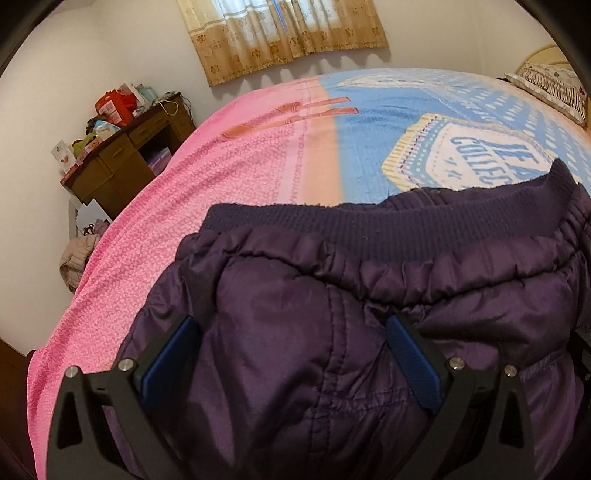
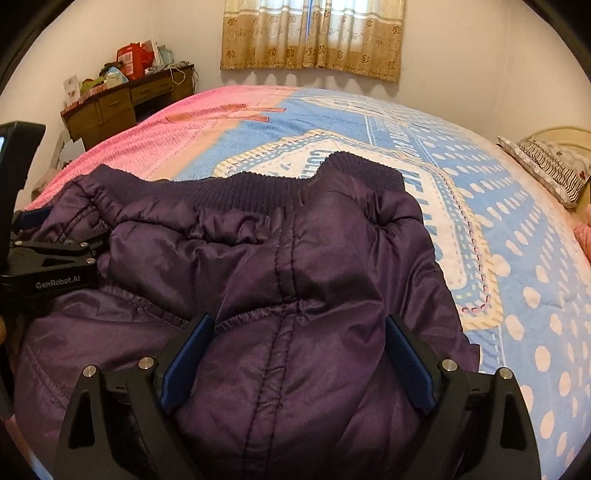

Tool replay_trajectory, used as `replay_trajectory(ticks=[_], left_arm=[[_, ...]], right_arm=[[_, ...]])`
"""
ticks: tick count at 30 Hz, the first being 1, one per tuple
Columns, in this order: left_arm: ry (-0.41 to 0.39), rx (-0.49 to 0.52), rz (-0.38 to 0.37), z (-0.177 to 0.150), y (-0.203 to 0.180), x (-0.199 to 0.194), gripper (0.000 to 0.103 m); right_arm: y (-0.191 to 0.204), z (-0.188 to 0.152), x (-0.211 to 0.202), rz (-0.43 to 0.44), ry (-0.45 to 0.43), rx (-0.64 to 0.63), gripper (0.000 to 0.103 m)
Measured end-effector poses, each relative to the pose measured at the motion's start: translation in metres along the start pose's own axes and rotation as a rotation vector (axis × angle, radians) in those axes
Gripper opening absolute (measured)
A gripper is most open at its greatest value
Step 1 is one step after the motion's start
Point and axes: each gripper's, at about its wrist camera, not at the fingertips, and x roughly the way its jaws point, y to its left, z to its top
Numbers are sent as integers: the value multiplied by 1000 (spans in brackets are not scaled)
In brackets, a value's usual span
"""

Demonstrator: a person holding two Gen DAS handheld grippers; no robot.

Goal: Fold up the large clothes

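**Jacket lying on the bed, both grippers open over it**

The purple jacket [image 1: 314, 295] is lying puffy and bunched on the bed [image 1: 221, 177], with its ribbed band [image 1: 332, 218] at the far side, toward the curtain [image 1: 280, 33].

The left gripper [image 1: 291, 354] is hanging just over the jacket's near part. Its blue pads [image 1: 413, 358] are standing wide apart, with jacket cloth showing between them, and they are not squeezing it. The right gripper [image 2: 295, 358] is doing the same beside it, jaws apart over a stitched seam [image 2: 280, 295], holding nothing.

It looks like a fold is being laid down and the jacket is now resting free. More folding is probably still waiting, because the jacket is lumpy and not neat. The next move is likely calling for each gripper to pick a new edge and pinch it well, since the cloth is thick and slippery.

Beyond the jacket, a desk [image 1: 122, 151] is standing by the wall, and a pillow [image 1: 546, 88] is lying at the bed's far corner.
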Motion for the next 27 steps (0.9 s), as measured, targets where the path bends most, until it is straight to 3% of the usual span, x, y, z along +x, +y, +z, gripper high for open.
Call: replay_trajectory(ticks=[16,27], left_arm=[[-14,17,26,-2,-5,-3,103],[-19,21,33,-3,-5,-4,103]], right_arm=[[21,-2,-1,-136,-27,-95,92],[24,-2,-1,-151,-33,-106,92]])
